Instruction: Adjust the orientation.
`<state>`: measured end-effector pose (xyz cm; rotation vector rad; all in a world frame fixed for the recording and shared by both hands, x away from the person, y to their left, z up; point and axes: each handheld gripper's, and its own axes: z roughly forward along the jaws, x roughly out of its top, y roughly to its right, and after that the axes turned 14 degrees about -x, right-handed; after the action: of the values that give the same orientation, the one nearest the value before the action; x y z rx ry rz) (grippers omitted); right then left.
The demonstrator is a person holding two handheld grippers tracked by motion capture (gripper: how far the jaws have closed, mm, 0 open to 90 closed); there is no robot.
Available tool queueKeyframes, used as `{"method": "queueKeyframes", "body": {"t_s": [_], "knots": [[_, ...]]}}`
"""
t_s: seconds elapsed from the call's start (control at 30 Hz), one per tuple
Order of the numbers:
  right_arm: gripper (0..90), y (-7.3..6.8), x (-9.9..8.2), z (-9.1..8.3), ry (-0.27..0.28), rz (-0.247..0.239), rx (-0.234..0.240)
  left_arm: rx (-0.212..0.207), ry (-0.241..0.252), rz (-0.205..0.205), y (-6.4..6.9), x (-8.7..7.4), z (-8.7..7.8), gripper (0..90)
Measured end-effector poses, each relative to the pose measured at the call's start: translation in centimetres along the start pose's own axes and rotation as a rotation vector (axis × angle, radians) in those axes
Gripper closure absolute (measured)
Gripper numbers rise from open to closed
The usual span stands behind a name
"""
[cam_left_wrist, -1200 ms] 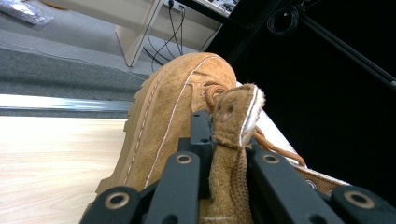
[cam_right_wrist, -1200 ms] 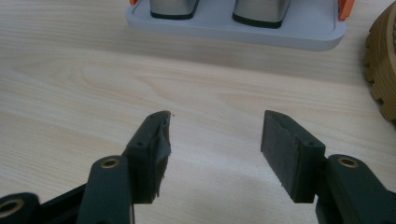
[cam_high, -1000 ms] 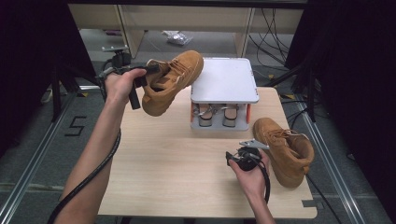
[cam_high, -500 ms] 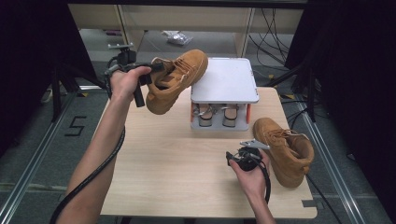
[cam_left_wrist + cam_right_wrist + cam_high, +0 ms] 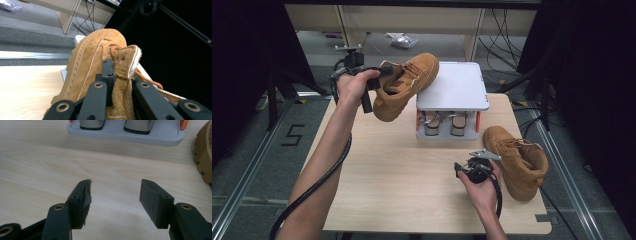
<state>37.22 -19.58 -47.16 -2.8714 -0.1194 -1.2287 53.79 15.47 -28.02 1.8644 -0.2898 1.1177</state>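
The lifted shoe [image 5: 404, 85] has moved nearer the grey rack [image 5: 452, 87] – the left gripper [image 5: 379, 75] clenches its tongue to carry it there, above the desk [image 5: 387, 165]. The right gripper [image 5: 113, 195] waits released beside the second shoe [image 5: 514, 160].

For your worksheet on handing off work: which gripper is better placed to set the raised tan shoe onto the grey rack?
Left. The left gripper already clamps the raised shoe beside the rack; the right gripper is open.

A "5" marked on the floor [image 5: 292, 135] left of the table [image 5: 412, 190]
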Motion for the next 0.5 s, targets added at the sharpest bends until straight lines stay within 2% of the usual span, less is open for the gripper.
{"method": "queueKeyframes", "body": {"t_s": [0.07,0.5], "knots": [[43.0,0.2,0.0,0.1,0.013,-0.021,0.0,-0.006,0.002,0.001,0.0,0.0,0.2,83.7],[43.1,0.3,0.0,0.0,0.006,-0.019,-0.002,-0.008,-0.009,-0.003,0.4,0.2,1.7,83.7]]}}
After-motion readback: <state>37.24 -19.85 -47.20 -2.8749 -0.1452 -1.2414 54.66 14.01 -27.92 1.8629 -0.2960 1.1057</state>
